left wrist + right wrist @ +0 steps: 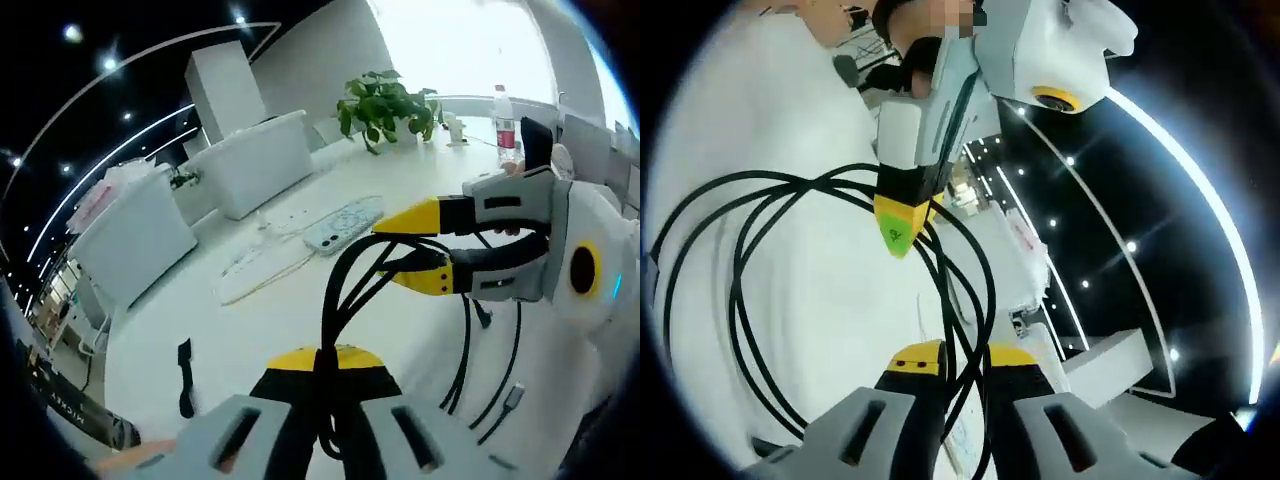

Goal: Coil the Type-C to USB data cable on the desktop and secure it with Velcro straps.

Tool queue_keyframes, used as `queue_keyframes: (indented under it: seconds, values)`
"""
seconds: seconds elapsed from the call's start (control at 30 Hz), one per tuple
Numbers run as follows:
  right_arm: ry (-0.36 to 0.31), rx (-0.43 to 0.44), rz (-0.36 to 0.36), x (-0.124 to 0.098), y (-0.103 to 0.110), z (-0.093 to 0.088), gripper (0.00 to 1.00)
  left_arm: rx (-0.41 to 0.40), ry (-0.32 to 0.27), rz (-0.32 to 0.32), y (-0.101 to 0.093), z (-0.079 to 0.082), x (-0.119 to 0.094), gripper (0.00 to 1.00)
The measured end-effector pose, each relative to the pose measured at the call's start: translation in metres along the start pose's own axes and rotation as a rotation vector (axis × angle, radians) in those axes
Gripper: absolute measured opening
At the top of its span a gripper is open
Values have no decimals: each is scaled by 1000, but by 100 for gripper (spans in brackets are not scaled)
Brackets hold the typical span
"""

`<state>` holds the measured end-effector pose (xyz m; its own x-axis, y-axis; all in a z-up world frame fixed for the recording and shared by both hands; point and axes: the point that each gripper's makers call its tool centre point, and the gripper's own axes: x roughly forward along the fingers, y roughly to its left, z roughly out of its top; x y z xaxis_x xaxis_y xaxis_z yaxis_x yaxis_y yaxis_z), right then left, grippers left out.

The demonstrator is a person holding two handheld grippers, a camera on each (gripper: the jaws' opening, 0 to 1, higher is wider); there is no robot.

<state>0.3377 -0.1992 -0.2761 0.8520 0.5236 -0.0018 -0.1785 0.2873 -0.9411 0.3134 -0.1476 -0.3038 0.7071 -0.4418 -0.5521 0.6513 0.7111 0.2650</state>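
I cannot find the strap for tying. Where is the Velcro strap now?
In the left gripper view, the strap lies on the desk at lower left, apart from the cable.

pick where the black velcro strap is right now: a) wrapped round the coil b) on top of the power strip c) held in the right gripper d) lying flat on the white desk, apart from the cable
d: in the left gripper view the black velcro strap lies loose on the white desk, left of the coiled cable that both grippers hold.
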Motion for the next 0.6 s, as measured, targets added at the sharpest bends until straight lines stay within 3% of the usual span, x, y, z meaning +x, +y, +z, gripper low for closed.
queue_keyframes:
  seconds: [0.13, 0.27, 0.33, 0.53, 0.6]
  values:
    - [-3, 95, 46, 4, 4, -2, 8, 1, -27, -33, -6, -5, -3, 6]
    - [-17, 222, 118, 8, 6, 0, 7, 29, -88, -11, 2, -7, -4, 7]
    - [-22, 244, 137, 9, 6, 2, 6, 37, -106, -3, 7, -8, -5, 7]
    - [-58, 336, 160, 6, 1, 9, 4, 189, -286, 140, 13, 2, -7, 10]
    - [-62, 385, 185, 5, 3, 10, 4, 290, -327, 201, 11, 4, -8, 12]
